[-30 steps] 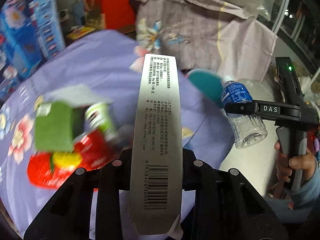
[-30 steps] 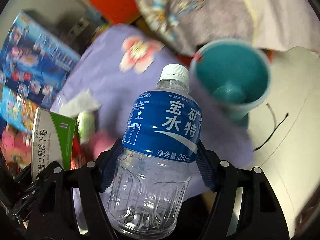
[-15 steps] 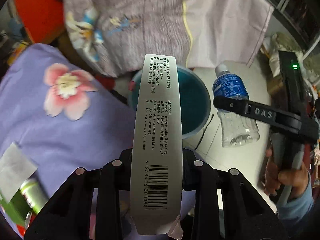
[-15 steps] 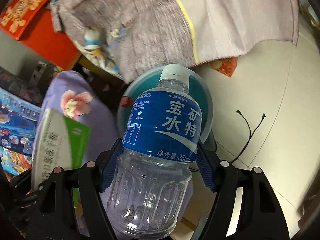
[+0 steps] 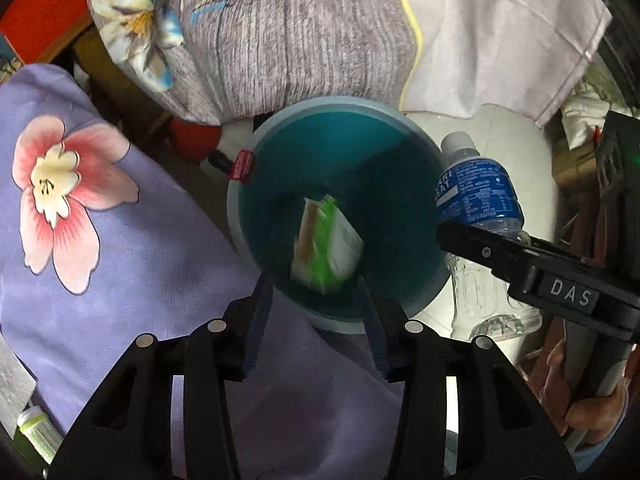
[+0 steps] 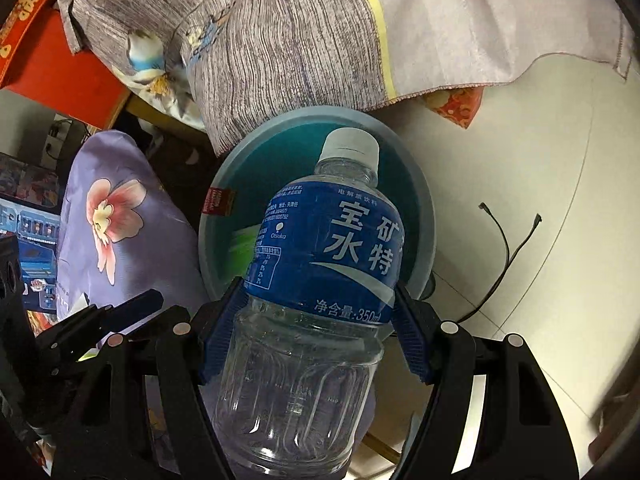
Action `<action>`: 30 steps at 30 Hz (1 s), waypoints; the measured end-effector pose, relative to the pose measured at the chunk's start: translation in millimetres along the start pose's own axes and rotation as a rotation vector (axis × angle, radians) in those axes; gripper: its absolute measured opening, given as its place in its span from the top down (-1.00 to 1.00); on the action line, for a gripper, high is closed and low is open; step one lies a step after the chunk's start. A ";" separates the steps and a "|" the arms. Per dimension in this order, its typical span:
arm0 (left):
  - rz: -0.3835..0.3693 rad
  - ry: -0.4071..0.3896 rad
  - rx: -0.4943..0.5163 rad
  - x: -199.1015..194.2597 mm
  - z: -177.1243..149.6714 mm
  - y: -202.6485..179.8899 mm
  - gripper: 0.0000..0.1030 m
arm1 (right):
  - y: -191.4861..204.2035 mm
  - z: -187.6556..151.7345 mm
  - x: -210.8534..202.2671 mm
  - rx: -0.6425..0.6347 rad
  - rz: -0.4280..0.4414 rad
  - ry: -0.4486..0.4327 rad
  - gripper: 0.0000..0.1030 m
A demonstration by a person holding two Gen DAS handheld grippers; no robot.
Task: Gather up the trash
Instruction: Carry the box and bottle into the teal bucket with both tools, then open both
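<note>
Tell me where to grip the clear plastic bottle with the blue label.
Grip the clear plastic bottle with the blue label across its round body at the label's lower edge, from both sides, as the right gripper does now; the ribbed wall below looks softer.

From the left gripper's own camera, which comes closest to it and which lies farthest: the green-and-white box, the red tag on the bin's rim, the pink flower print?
1. green-and-white box, inside the teal bin, just ahead of the left gripper.
2. red tag, on the rim, farther up-left.
3. pink flower print, far left.
</note>
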State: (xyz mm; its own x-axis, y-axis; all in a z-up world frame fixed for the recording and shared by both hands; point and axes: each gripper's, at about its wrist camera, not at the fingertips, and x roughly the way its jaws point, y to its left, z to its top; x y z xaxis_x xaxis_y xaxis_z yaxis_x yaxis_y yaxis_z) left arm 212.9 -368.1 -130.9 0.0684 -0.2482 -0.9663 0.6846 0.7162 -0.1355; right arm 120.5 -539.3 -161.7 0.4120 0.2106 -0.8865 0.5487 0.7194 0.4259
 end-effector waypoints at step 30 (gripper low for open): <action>0.000 -0.158 -0.087 -78.1 -62.2 42.5 -0.85 | 26.4 -12.5 12.5 -0.041 -0.133 0.008 -0.57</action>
State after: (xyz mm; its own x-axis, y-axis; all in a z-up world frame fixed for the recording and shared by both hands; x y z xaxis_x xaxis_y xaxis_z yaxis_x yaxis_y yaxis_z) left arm 191.6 -277.7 -74.8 0.1867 -0.3424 -0.9208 0.6195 0.7685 -0.1602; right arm 131.0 -509.4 -163.7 0.3316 0.1168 -0.9362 0.5678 0.7677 0.2969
